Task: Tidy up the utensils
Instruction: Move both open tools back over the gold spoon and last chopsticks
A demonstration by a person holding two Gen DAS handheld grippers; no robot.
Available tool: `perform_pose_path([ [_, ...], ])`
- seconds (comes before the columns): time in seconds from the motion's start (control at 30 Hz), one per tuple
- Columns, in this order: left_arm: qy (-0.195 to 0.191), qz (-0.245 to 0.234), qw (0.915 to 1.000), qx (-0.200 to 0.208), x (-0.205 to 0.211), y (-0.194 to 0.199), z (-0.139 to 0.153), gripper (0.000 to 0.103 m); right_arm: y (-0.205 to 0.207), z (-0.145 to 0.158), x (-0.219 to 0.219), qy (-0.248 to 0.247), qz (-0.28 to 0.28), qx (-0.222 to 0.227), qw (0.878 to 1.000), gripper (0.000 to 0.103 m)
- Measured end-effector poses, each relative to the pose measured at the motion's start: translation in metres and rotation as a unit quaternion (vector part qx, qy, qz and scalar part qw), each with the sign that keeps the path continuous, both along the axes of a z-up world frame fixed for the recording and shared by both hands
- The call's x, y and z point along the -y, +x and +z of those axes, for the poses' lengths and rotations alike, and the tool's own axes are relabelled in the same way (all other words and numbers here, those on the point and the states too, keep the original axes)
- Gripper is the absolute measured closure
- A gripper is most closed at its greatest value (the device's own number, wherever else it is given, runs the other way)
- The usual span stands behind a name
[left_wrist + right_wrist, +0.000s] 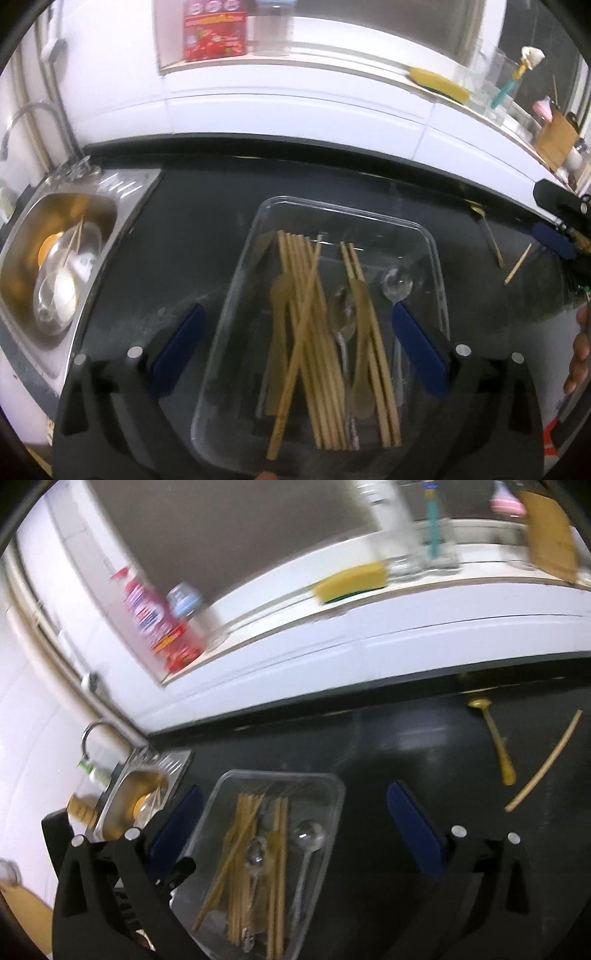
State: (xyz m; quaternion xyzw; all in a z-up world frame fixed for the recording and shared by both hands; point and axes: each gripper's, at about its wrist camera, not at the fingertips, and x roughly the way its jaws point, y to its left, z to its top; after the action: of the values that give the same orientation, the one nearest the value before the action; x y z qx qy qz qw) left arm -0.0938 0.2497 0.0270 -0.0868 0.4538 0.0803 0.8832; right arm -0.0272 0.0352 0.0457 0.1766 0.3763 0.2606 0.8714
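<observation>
A clear tray (424,236) sits on the dark tabletop (207,229), holding wooden chopsticks (306,332) and a steel spoon (397,282). The left tongs (295,350) hang wide above the tray, gripping nothing. The right tongs (291,834) are also wide and empty. Right of the tray, a gold spoon (496,738) and a single chopstick (546,760) lie on the tabletop.

Clear shiny plastic tray (424,236) in the middle of the dark glossy desk (207,221), pale wooden chopsticks (306,314), shiny metal spoon (397,284), gold spoon (496,742), steel sink (110,229) at the left edge
</observation>
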Motion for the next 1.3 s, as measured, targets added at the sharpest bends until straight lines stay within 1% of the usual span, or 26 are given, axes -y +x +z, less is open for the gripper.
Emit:
perform_pose_path([
  [0.17, 0.0, -0.032, 0.9995, 0.003, 0.025, 0.015, 0.004, 0.005, 0.003, -0.008, 0.034, -0.013, -0.042, -0.01, 0.999, 0.007],
  [0.27, 0.0, -0.059, 0.9982, 0.001, 0.048, 0.029, 0.004, 0.005, 0.005, -0.016, 0.061, -0.022, -0.074, -0.025, 0.997, 0.007],
  [0.37, -0.002, -0.087, 0.9962, -0.001, 0.074, 0.043, 0.002, 0.005, 0.007, -0.025, 0.094, -0.032, -0.117, -0.046, 0.992, 0.007],
  [0.5, -0.005, -0.118, 0.993, -0.007, 0.11, 0.062, -0.003, 0.005, 0.009, -0.039, 0.141, -0.043, -0.169, -0.075, 0.982, 0.007],
  [0.67, -0.006, -0.157, 0.9875, -0.019, 0.161, 0.086, -0.01, 0.005, 0.01, -0.05, 0.188, -0.049, -0.217, -0.107, 0.969, 0.007],
  [0.77, -0.003, -0.182, 0.983, -0.026, 0.194, 0.102, -0.015, 0.005, 0.015, -0.059, 0.219, -0.052, -0.25, -0.128, 0.958, 0.007],
  [0.87, -0.003, -0.196, 0.9801, -0.031, 0.217, 0.116, -0.019, 0.005, 0.022, -0.068, 0.24, -0.05, -0.277, -0.151, 0.948, 0.007],
  [0.97, -0.002, -0.202, 0.9786, -0.038, 0.236, 0.131, -0.026, 0.005, 0.028, -0.079, 0.258, -0.043, -0.289, -0.171, 0.941, 0.007],
  [1.1, -0.01, -0.195, 0.9792, -0.054, 0.25, 0.154, -0.038, 0.005, 0.043, -0.091, 0.274, -0.044, -0.293, -0.188, 0.936, 0.007],
  [1.3, -0.025, -0.167, 0.9826, -0.078, 0.263, 0.19, -0.058, 0.005, 0.079, -0.108, 0.276, -0.034, -0.291, -0.216, 0.931, 0.007],
])
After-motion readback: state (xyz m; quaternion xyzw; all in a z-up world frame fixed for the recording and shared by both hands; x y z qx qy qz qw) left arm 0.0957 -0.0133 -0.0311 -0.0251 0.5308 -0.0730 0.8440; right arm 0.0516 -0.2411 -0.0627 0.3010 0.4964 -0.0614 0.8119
